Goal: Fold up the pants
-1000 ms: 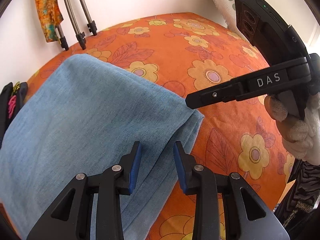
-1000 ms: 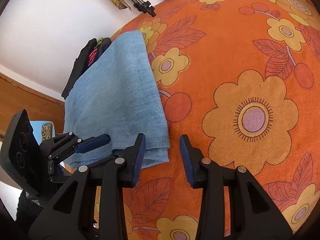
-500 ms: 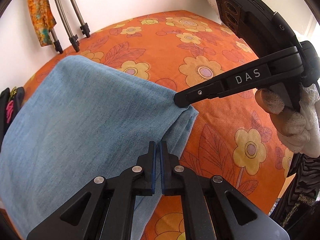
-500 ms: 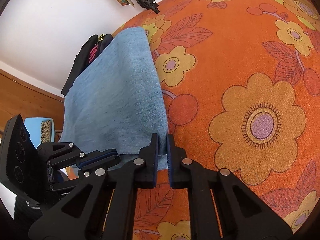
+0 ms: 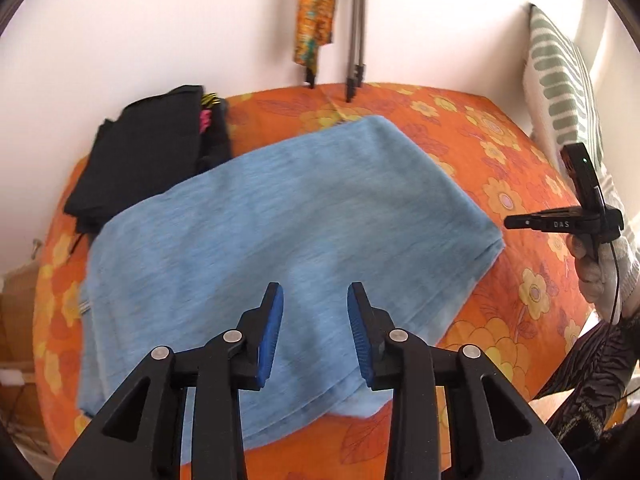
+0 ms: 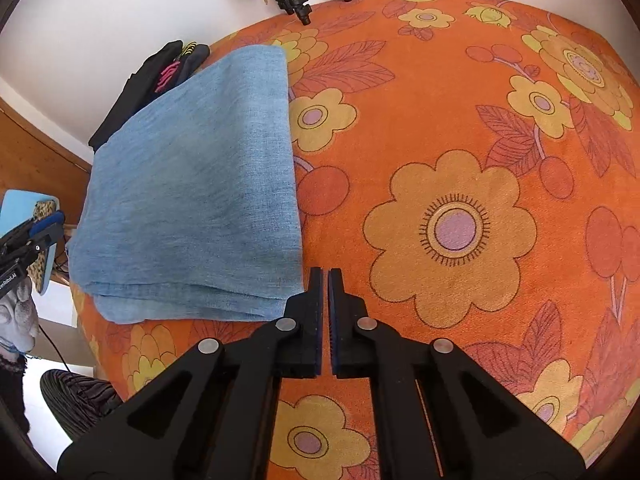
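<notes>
1. the pants (image 5: 280, 232) lie as a flat blue rectangle of several layers on the bed (image 6: 460, 140), toward its left side, with the layered edges at the near edge of the bed.
2. a black pile of clothes (image 5: 148, 152) lies at the far left corner, and the pants seem to lie partly over it.
3. the left tool (image 5: 315, 330) hangs above the near part of the pants, fingers wide apart, holding nothing.
4. the right tool (image 6: 325, 320) is beside the near right corner of the pants, fingers almost together, and nothing is visible between them.
5. i judge the folding is nearly finished or finished; both tools are free.
6. if one more fold is wanted, the next move needs both tools to take the two corners of one short end and carry them over to the other end.
</notes>
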{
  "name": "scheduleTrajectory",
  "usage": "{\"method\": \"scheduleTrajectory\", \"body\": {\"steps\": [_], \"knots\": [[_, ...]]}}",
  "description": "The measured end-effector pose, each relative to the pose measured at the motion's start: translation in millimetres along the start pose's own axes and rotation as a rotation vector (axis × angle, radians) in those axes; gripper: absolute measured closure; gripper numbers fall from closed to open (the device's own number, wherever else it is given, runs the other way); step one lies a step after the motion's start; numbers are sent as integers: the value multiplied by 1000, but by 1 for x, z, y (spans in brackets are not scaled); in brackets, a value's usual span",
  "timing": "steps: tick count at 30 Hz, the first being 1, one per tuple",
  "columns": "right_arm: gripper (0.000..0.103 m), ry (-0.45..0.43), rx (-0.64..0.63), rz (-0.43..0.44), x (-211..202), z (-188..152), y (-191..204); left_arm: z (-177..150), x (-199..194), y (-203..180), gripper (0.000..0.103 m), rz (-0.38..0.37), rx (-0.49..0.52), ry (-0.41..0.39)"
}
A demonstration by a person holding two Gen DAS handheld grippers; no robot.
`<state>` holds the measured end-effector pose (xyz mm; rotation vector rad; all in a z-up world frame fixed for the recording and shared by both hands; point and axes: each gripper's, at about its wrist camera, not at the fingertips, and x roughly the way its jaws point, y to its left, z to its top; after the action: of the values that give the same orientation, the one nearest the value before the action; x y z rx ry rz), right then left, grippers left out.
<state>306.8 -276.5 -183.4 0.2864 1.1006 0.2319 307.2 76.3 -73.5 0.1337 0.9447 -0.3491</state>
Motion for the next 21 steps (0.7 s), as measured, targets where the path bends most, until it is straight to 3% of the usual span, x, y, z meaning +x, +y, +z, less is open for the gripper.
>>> {"method": "scheduleTrajectory", "body": {"steps": [3, 8, 9, 10, 12, 18, 21], "knots": [[100, -50, -40, -28, -11, 0, 8, -24, -22, 51, 71, 95, -132, 4], [100, -130, -126, 15, -26, -2, 42, -67, -20, 102, 71, 134, -312, 78], [100, -144, -152, 21, -27, -1, 50, -74, -16, 109, 65, 123, -352, 88], [100, -143, -171, 38, -25, -1, 58, -81, -12, 114, 56, 111, -390, 97], [100, -120, -187, 67, -17, 1, 70, -92, -3, 120, 50, 101, -434, 120], [99, -69, -223, 23, 7, -5, 81, -112, 5, 121, 50, 52, -514, 116], [99, -48, -213, 6, 15, -7, 76, -118, 2, 119, 50, 88, -531, 110]]}}
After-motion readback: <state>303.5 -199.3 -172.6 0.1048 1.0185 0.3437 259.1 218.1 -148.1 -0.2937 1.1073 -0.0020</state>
